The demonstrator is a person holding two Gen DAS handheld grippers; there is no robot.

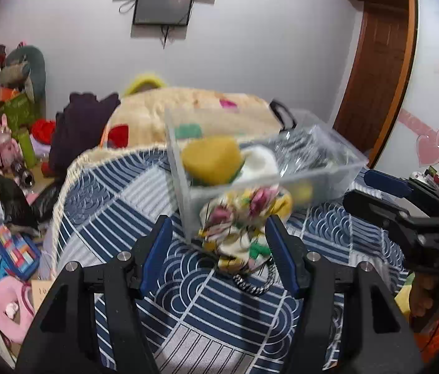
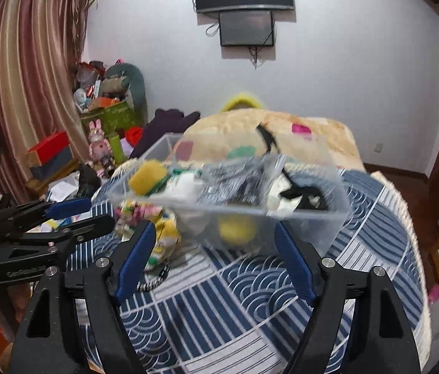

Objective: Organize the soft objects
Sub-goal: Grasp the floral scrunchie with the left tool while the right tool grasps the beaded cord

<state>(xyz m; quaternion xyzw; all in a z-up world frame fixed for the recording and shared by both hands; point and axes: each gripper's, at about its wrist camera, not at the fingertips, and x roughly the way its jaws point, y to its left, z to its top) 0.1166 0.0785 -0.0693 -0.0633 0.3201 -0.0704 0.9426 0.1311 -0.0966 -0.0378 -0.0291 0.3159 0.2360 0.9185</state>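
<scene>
A clear plastic bin (image 1: 328, 174) (image 2: 319, 218) stands on the blue patterned bedspread (image 1: 188, 311) (image 2: 219, 305). It holds a yellow-green sponge (image 1: 211, 159) (image 2: 149, 176), a white soft item (image 1: 261, 160) and a shiny dark packet (image 2: 231, 180). A floral cloth bundle (image 1: 238, 227) (image 2: 138, 215) with a metal chain (image 1: 255, 283) lies on the bed against the bin's near corner. My left gripper (image 1: 219, 233) is open around the bundle, not touching it. My right gripper (image 2: 216, 240) is open and empty in front of the bin.
A beige blanket (image 1: 194, 109) (image 2: 281, 131) lies behind the bin. Dark clothes (image 1: 79, 124) sit at the bed's far left. Cluttered boxes, toys and papers fill the floor at left (image 1: 4, 233). A wooden door (image 1: 381, 62) is at right.
</scene>
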